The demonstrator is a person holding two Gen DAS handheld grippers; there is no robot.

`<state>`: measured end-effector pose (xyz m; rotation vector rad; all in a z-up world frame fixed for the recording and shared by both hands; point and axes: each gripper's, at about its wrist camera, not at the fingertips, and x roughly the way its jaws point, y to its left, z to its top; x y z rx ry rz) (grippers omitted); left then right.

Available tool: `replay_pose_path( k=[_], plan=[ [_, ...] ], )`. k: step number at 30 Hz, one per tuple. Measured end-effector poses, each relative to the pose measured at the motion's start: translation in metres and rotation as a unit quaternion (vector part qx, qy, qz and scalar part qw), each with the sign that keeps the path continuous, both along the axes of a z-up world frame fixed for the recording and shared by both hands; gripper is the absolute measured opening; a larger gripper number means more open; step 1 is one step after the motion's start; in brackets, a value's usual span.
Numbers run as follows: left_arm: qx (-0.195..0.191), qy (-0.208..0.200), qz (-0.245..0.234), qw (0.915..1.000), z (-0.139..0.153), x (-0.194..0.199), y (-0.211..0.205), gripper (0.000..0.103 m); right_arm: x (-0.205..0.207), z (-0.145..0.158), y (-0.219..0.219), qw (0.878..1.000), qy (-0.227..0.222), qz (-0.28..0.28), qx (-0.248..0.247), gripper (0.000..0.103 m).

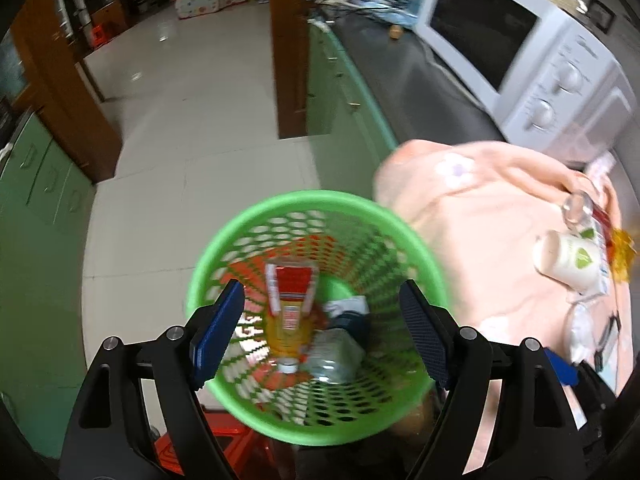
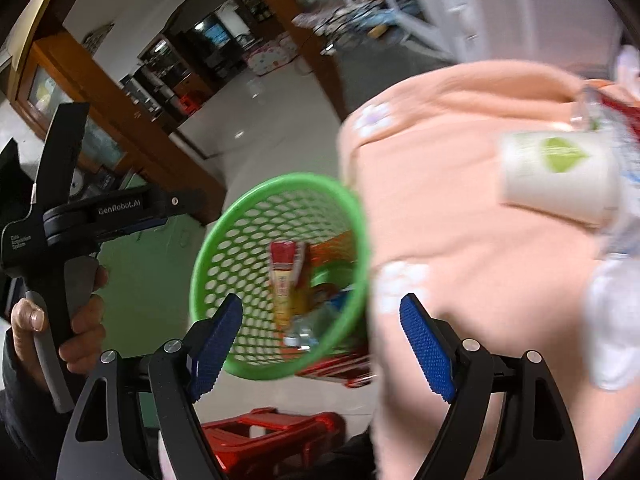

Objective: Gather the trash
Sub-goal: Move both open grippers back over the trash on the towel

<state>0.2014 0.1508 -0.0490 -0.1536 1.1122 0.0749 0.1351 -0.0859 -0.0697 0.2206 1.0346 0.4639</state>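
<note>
Both tongs are spread wide and grip nothing: the left gripper (image 1: pixel 320 336) hangs over the round green perforated plastic basket (image 1: pixel 256 216), the right gripper (image 2: pixel 320 344) between that basket's rim (image 2: pixel 224 224) and the peach cloth (image 2: pixel 460 240). Inside the basket lie a red-and-yellow squeeze tube (image 1: pixel 289 308) and a crumpled clear plastic bottle (image 1: pixel 334 354). To the right, on the cloth, lies a tipped white paper cup with a green leaf mark (image 1: pixel 570 258), with a white microwave oven (image 1: pixel 532 52) farther back.

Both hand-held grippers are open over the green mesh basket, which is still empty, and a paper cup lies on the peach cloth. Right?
Not quite: the green mesh basket isn't empty. The left wrist view shows a red-and-yellow tube and a crushed bottle inside. The rest stands.
</note>
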Motion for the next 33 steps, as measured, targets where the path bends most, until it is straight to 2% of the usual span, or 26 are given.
replay_pose_path(
  k=[10, 13, 18, 25, 33],
  plan=[
    [-0.010, -0.006, -0.073, 0.9972, 0.009, 0.006, -0.088, 0.079, -0.029, 0.029, -0.105, 0.992, -0.053, -0.105, -0.053, 0.078],
    [-0.008, -0.010, -0.095, 0.9954, 0.013, 0.007, -0.112, 0.084, -0.031, 0.023, -0.130, 0.988, -0.050, -0.130, -0.064, 0.078],
    [0.003, -0.016, -0.143, 0.9895, 0.017, 0.010, -0.147, 0.085, -0.031, 0.006, -0.159, 0.985, -0.033, -0.154, -0.064, 0.078],
    [0.031, -0.022, -0.229, 0.9727, 0.012, 0.016, -0.185, 0.090, -0.027, -0.012, -0.157, 0.987, -0.023, -0.141, -0.079, 0.078],
    [0.080, -0.052, -0.331, 0.9387, 0.005, 0.021, -0.223, 0.090, -0.017, -0.021, -0.152, 0.987, -0.025, -0.135, -0.088, 0.075]
  ],
)
